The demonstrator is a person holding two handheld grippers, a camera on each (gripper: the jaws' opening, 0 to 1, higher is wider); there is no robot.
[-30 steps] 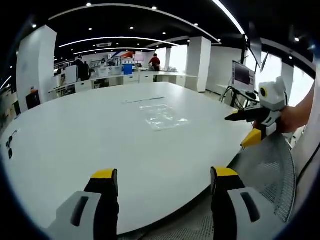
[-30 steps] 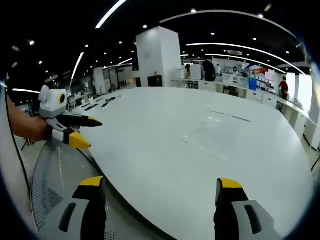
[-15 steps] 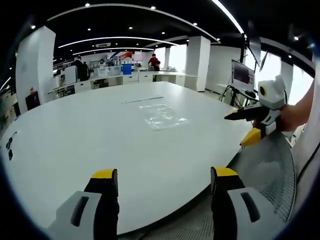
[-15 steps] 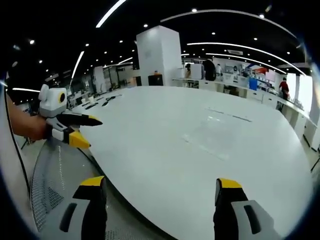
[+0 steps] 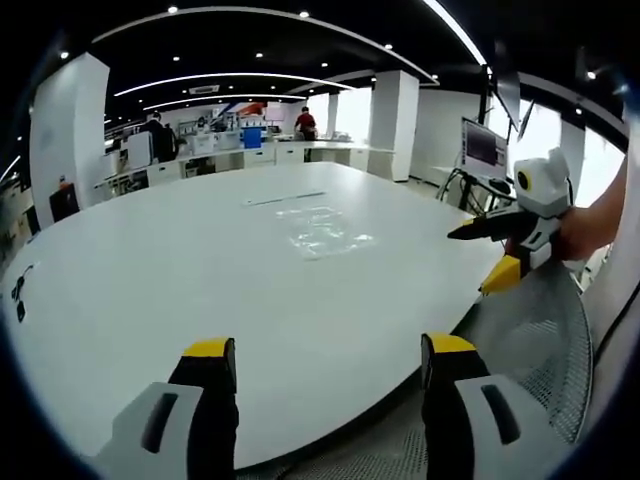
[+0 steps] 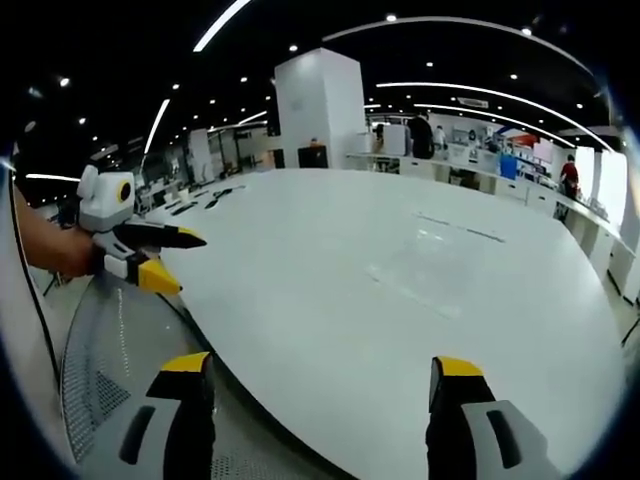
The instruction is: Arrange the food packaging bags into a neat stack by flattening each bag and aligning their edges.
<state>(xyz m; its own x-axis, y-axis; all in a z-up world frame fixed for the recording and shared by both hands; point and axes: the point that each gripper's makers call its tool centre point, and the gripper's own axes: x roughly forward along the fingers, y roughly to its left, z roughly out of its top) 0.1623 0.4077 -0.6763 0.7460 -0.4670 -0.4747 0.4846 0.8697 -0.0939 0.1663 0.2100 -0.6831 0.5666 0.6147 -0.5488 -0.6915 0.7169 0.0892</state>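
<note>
Left gripper view: clear, crinkled food packaging bags lie flat on the white desk, upper centre of the frame, no print legible. The left tool gapes wide, empty, at lower centre. The right tool likewise stands wide open, holding nothing.
</note>
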